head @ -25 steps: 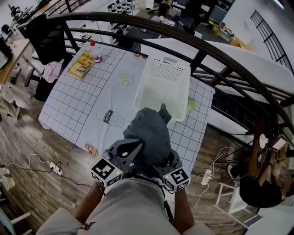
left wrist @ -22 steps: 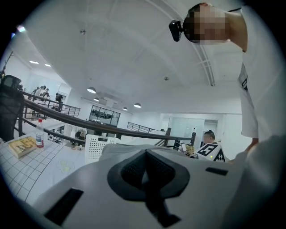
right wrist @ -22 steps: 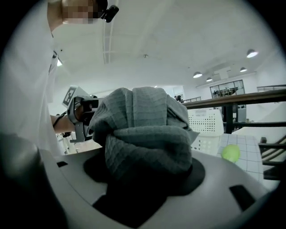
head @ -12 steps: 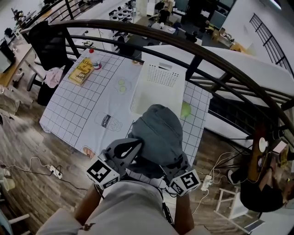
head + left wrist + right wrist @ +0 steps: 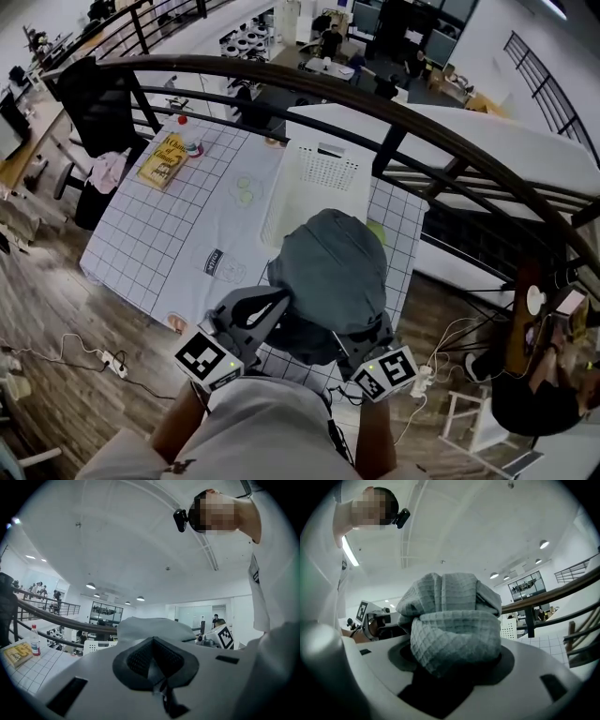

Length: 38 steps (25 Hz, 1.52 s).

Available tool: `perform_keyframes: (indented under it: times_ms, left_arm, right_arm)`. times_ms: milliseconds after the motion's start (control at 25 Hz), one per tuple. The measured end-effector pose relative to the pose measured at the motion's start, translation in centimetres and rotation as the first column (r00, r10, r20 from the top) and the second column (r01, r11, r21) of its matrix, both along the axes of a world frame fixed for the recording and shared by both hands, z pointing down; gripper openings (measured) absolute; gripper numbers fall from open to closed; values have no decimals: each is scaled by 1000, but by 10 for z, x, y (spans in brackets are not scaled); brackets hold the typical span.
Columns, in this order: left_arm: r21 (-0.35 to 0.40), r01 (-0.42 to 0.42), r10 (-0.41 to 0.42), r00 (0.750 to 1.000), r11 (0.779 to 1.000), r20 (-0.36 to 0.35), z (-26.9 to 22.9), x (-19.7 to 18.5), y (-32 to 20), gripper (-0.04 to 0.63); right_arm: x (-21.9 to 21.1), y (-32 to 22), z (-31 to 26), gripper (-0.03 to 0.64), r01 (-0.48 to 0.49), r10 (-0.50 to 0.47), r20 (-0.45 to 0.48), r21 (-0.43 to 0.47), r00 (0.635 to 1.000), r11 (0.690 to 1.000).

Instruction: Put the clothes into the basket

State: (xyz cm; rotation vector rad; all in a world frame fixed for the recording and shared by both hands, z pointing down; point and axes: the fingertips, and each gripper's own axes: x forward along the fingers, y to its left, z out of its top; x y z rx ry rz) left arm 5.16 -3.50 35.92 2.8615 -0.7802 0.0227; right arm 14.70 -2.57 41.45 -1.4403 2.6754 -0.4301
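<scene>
A grey waffle-knit garment [image 5: 328, 272] hangs bunched between both grippers, above the near end of the white basket [image 5: 319, 169] on the gridded table. My left gripper [image 5: 272, 305] sits at the garment's left lower edge. In the left gripper view its dark pads [image 5: 140, 658] are pressed together, with the garment [image 5: 150, 627] rising just beyond them. My right gripper [image 5: 349, 339] is under the garment's right side. In the right gripper view, folds of the garment [image 5: 454, 625] fill the right gripper [image 5: 454, 667], which is shut on them. The cloth hides the fingertips.
The table's white grid cloth [image 5: 141, 225] carries a yellow book [image 5: 164, 148] and a small bottle [image 5: 192, 145] at the far left. A green object [image 5: 377, 230] peeks out beside the basket. A dark curved railing [image 5: 422, 122] crosses above; cables [image 5: 103, 356] lie on the wooden floor.
The garment has been lifted from the table's near edge and bunched higher, now covering the basket's near end. Both grippers have spread slightly apart and kept their hold.
</scene>
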Motion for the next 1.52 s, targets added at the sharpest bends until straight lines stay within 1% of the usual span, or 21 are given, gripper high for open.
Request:
perform_keyframes:
  times_ms: [200,360,480,600,720,960,1160,1320,1520]
  left_arm:
    - [21,-42,43,999,999,-21,-5,0,-20,5]
    - [1,-73,73,997,997,-15,-3,-3,-36,5]
    - [-5,-85,85,996,996,-19,-3,-5,-49,5]
    - [9,-87,88,996,996,-25,0,-7,-65,5]
    - [-10,-100,99,995,995,-29,0,-4,-78,5]
    - [-27,-115,114,993,993,-31,4,0,-104,5]
    - [-38,-121,120,993,992,-20,14,7,-122,5]
    - [-63,-121,120,993,991,-17,24,10,-138,5]
    - [-74,-112,112,994,991,-13,34,16,-158,5]
  right_arm:
    - [1,-23,-12,302,-58,58,21,19,998,998]
    - [3,-44,-19,301,-99,98,28,26,995,995]
    - [6,-61,-25,301,-121,120,16,32,993,992]
    - [9,-79,-31,301,-133,133,-5,41,991,990]
    - [13,-95,-36,301,-144,145,-29,43,989,989]
    - [16,-132,-41,301,-148,151,-68,47,986,988]
    - [18,-161,-34,301,-141,144,-102,36,984,989]
    - [19,-185,-16,301,-134,133,-131,3,983,991]
    - [21,-209,9,301,-129,121,-138,-49,983,991]
